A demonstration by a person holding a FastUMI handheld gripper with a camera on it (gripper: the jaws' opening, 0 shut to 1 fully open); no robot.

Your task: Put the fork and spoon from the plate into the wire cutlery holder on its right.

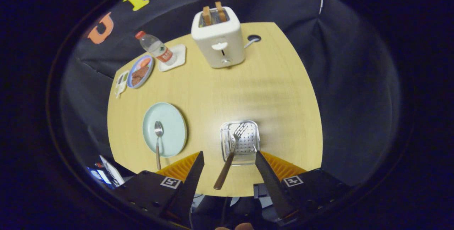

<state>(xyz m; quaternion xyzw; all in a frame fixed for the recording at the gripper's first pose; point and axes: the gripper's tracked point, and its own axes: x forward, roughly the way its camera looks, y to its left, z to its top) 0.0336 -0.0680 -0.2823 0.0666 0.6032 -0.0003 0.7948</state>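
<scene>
I look down from high above the wooden table (280,91). The wire cutlery holder (224,141) stands near the table's front edge, just ahead of my fingers. The fork (237,136) rests in it, tines toward the far side, its brown handle leaning out toward me between my fingers without touching either. My gripper (230,153) is open, its fingers wide apart. To the holder's left sits a pale green plate (174,125), and the spoon (158,134) lies on it with its bowl at the centre and its handle over the near rim.
At the back of the table stands a white toaster (219,42) holding two slices of toast. Back left are a water bottle (156,48) on a white coaster (178,56), a blue plate of food (140,72) and a small card (121,82).
</scene>
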